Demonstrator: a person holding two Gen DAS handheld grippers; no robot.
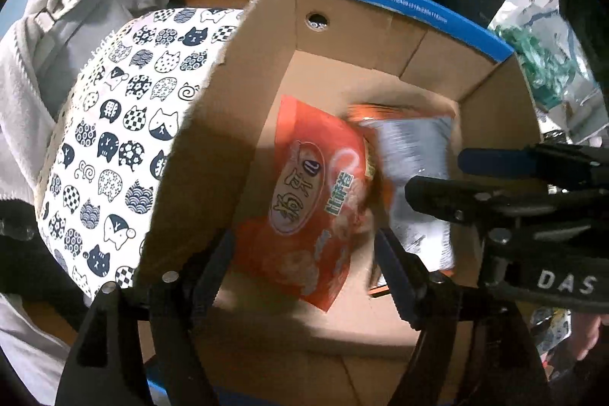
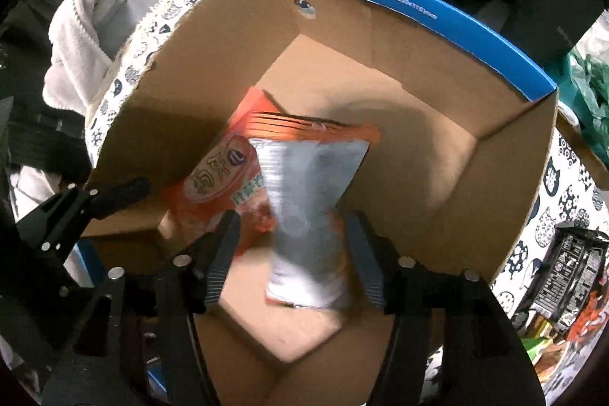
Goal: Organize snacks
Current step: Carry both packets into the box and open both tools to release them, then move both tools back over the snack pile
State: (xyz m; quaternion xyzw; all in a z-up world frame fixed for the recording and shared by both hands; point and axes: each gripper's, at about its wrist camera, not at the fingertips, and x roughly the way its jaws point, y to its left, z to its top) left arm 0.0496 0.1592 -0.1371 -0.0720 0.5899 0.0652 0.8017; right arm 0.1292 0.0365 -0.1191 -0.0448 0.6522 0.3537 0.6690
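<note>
Right wrist view: right gripper (image 2: 293, 265) is held parted, silver-backed snack packet (image 2: 308, 215) loose between its fingers, inside cardboard box (image 2: 437, 71). Left gripper (image 1: 304, 273) likewise open, empty, above orange snack packet (image 1: 304, 200) on box floor.

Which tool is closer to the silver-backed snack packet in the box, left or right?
Right. The right tool straddles the silver-backed packet, fingers open on either side. The left tool is over the orange packet beside it, open too.
</note>
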